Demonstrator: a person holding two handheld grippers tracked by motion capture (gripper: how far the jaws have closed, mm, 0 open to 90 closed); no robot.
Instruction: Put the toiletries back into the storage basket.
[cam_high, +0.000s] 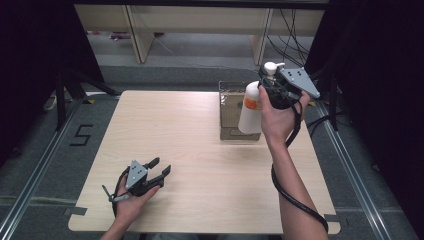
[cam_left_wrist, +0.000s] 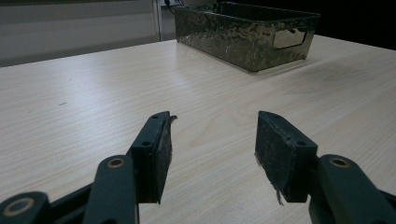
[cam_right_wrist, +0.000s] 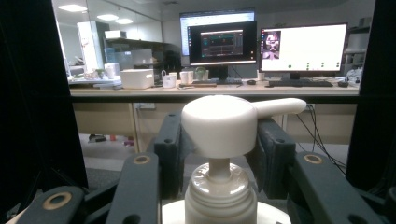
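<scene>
A white pump bottle (cam_high: 249, 111) with an orange label hangs upright over the right side of a clear bin (cam_high: 229, 111). My right gripper (cam_high: 265, 85) is shut on the bottle's upper part. In the right gripper view the black jaws flank the pump head (cam_right_wrist: 219, 122) and neck, with the gripper (cam_right_wrist: 223, 137) pointing level toward the far side. My left gripper (cam_high: 161, 166) rests low at the table's near left. It is open with nothing between its fingers (cam_left_wrist: 156, 154), and it (cam_left_wrist: 215, 128) points across the bare tabletop toward the bin (cam_left_wrist: 247, 42).
The light wooden table (cam_high: 200, 165) has free room on its left and middle. The bin stands at its far right. Beyond the far edge are the floor, desk legs and cables. The right gripper view looks onto a desk with monitors (cam_right_wrist: 303, 46).
</scene>
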